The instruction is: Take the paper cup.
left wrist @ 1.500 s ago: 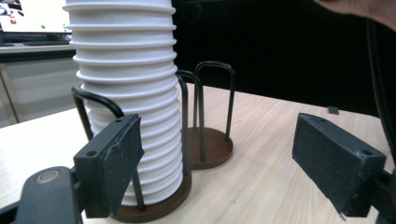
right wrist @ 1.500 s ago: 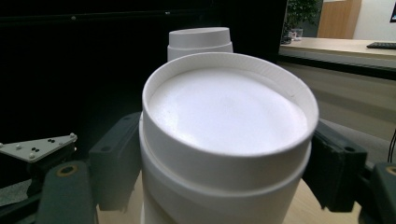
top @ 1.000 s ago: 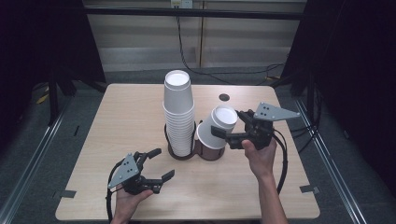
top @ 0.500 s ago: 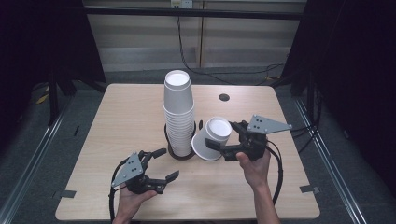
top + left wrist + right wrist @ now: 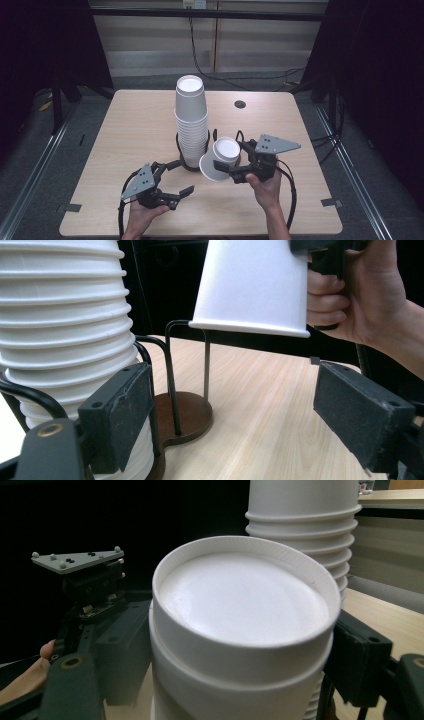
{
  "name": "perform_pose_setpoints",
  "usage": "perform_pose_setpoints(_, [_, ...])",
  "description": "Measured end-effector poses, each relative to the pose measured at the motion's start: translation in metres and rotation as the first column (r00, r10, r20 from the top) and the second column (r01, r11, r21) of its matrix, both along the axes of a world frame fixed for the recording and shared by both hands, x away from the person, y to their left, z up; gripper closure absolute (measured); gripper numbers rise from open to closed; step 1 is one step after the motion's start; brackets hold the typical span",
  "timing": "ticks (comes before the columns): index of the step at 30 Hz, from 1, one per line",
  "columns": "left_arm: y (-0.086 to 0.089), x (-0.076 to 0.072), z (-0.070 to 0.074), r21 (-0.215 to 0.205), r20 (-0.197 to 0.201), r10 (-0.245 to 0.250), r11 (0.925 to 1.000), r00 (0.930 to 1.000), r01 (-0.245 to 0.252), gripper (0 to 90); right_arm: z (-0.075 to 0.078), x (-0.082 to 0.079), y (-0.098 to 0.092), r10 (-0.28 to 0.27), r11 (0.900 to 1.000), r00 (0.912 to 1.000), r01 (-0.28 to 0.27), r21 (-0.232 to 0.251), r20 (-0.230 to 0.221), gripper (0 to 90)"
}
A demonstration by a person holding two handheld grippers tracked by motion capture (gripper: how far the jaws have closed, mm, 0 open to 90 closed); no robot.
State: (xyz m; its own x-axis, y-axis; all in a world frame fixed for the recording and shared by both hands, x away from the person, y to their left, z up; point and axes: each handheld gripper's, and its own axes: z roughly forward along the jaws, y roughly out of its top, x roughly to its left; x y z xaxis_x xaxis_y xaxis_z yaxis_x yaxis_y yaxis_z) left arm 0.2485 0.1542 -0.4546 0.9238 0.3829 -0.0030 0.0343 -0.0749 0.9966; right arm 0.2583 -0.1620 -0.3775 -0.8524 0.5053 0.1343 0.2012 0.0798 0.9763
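A tall stack of upside-down white cups [image 5: 191, 120] stands in a dark wire holder [image 5: 187, 165] at mid-table. My right gripper [image 5: 226, 170] is shut on a single upside-down white cup [image 5: 222, 160], held tilted just right of the stack, above the holder's second ring. In the right gripper view the cup's base [image 5: 240, 600] sits between both pads, with the stack [image 5: 305, 520] behind. My left gripper [image 5: 175, 182] lies low near the front edge; its jaws have just been opening and nothing is between them. Its view shows the stack [image 5: 65, 325], the held cup [image 5: 252, 285] and the holder base [image 5: 182, 412].
The wooden table [image 5: 125, 125] has a small dark round hole [image 5: 240, 104] at the back right. Black cables [image 5: 290, 190] trail from the grippers toward the front edge. Dark frames and floor rails flank the table.
The right gripper has come down and toward the front with the cup, ending close beside the stack and holder. The left gripper has stayed nearly in place.
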Motion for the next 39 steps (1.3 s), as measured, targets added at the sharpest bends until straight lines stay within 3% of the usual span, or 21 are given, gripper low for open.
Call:
perform_pose_setpoints(16, [-0.007, -0.002, -0.003, -0.005, 0.005, -0.035, 0.9994, 0.9994, 0.035, 15.6, -0.030, -0.002, 0.015, 0.056, 0.998, 0.9975, -0.056, 0.014, -0.043, 22.4])
perform_pose_setpoints(29, [-0.016, 0.002, -0.009, 0.005, -0.012, -0.083, 0.9966, 0.9965, 0.083, 15.0, -0.038, -0.004, 0.031, 0.110, 0.994, 0.9922, -0.109, 0.011, -0.059, 22.5])
perform_pose_setpoints(39, [-0.024, 0.007, -0.016, 0.013, -0.050, -0.110, 0.9938, 0.9927, 0.111, 7.6, -0.043, -0.002, 0.042, 0.142, 0.990, 0.9872, -0.141, 0.017, -0.074, 22.5])
